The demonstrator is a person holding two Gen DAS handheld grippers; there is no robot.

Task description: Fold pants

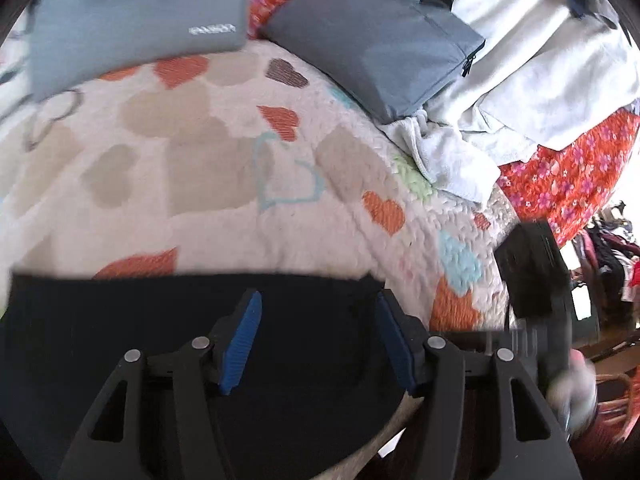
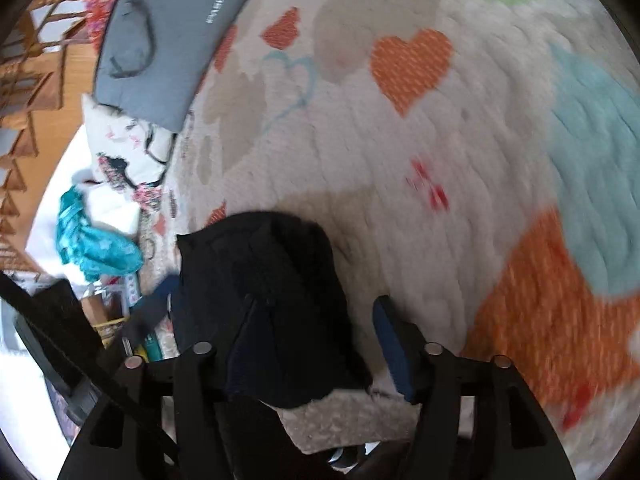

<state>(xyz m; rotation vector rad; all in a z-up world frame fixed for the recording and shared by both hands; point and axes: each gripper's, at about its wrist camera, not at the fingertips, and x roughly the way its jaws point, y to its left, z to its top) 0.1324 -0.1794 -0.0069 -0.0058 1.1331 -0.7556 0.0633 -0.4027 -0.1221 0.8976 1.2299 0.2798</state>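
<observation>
The dark navy pants (image 1: 192,320) lie flat on the heart-patterned blanket (image 1: 224,152), filling the lower part of the left wrist view. My left gripper (image 1: 318,304) is open just above them, its blue pads apart, holding nothing. In the right wrist view the pants (image 2: 264,280) are a bunched dark heap on the blanket (image 2: 440,184). My right gripper (image 2: 314,308) is open; the cloth lies over its left finger and hides its pad, while the right pad (image 2: 390,344) is bare. The right gripper's body (image 1: 532,272) shows at the right of the left wrist view.
Two grey laptop bags (image 1: 136,20) (image 1: 376,48) lie at the far side of the bed, one also in the right wrist view (image 2: 168,40). White cloth (image 1: 520,72) and a red floral sheet (image 1: 568,168) are at the right. A teal garment (image 2: 92,240) and wooden furniture (image 2: 36,92) are off the bed's edge.
</observation>
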